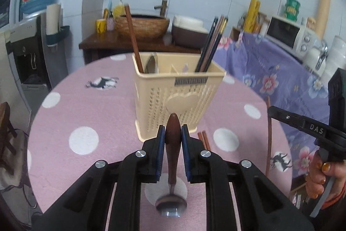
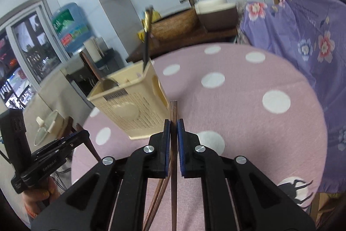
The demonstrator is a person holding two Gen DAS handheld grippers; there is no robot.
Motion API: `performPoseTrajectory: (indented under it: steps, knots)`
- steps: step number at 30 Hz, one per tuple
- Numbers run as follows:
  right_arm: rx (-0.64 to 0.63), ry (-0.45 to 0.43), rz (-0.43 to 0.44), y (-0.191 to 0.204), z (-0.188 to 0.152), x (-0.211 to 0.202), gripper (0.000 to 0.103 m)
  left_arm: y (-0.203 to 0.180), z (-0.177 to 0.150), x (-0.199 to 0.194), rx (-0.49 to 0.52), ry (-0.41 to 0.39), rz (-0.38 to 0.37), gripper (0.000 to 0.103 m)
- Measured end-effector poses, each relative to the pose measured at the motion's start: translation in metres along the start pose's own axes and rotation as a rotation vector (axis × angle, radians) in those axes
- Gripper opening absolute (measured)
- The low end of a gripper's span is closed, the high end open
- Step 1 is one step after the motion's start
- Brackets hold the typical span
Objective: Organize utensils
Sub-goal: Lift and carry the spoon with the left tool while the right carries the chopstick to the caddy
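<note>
On the round pink polka-dot tablecloth [image 1: 86, 101] stands the cream perforated plastic utensil caddy [image 1: 173, 101], already holding dark chopsticks [image 1: 213, 47] and a spoon, while two brown chopsticks [image 1: 204, 140] lie unsorted beside it. My left gripper [image 1: 173, 140] is clamped on a wooden-handled metal spoon [image 1: 173, 144], my right gripper [image 2: 173, 142], marked "DAS", on one brown wooden chopstick [image 2: 173, 114].
</note>
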State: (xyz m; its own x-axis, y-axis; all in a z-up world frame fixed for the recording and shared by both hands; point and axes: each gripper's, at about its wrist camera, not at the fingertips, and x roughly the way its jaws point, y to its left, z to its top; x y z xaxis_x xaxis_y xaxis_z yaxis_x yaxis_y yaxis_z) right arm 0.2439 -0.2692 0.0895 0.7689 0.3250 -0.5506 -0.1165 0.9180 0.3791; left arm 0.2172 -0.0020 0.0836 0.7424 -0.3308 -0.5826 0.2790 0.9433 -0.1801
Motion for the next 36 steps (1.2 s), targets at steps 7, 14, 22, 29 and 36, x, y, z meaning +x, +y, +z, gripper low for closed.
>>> performPoseTrajectory:
  steps: [7, 14, 22, 29, 36]
  knots:
    - [-0.007, -0.046, 0.035, -0.002, 0.011, -0.029, 0.008, -0.003, 0.004, -0.006, 0.005, -0.027, 0.02, 0.016]
    - [-0.016, -0.048, 0.029, -0.002, 0.01, -0.031, 0.008, -0.005, 0.001, -0.005, 0.007, -0.031, 0.024, 0.016]
    - [-0.039, -0.069, 0.046, 0.002, 0.013, -0.041, 0.008, -0.005, 0.004, -0.014, 0.015, -0.049, 0.006, 0.016]
    - [-0.085, -0.085, 0.085, 0.018, 0.028, -0.05, 0.008, -0.011, 0.016, -0.028, 0.034, -0.08, -0.029, 0.016]
    - [-0.193, -0.149, 0.116, 0.063, 0.089, -0.064, 0.008, -0.022, 0.078, -0.057, 0.077, -0.171, -0.076, 0.016]
